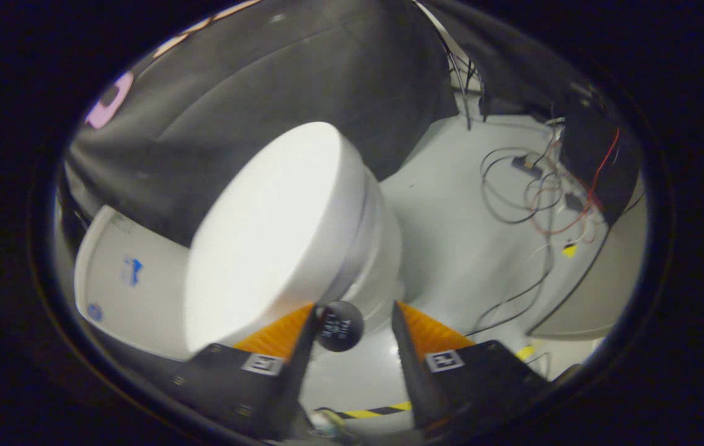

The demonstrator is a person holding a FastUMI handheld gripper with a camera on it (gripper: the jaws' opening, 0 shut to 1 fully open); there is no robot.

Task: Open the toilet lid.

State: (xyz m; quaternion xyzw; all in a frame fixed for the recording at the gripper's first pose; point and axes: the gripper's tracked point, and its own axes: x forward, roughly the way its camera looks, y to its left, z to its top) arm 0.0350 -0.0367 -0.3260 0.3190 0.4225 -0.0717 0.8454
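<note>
The gripper [355, 313] has its fingers apart, with a small dark knob [339, 326] between them, lying against the left finger and clear of the right one. The knob sits at the front edge of the white toilet lid [265, 235], which is tilted and spreads out just beyond the left finger. Under the lid is the toilet [382, 248], standing on a pale floor [451, 248]. Farther off, loose cables [531, 198] lie on the floor.

Test booth, not a home bathroom — toilet [290, 235] on bare floor [451, 248], dark cloth wall [302, 80], loose cables [531, 198]
</note>
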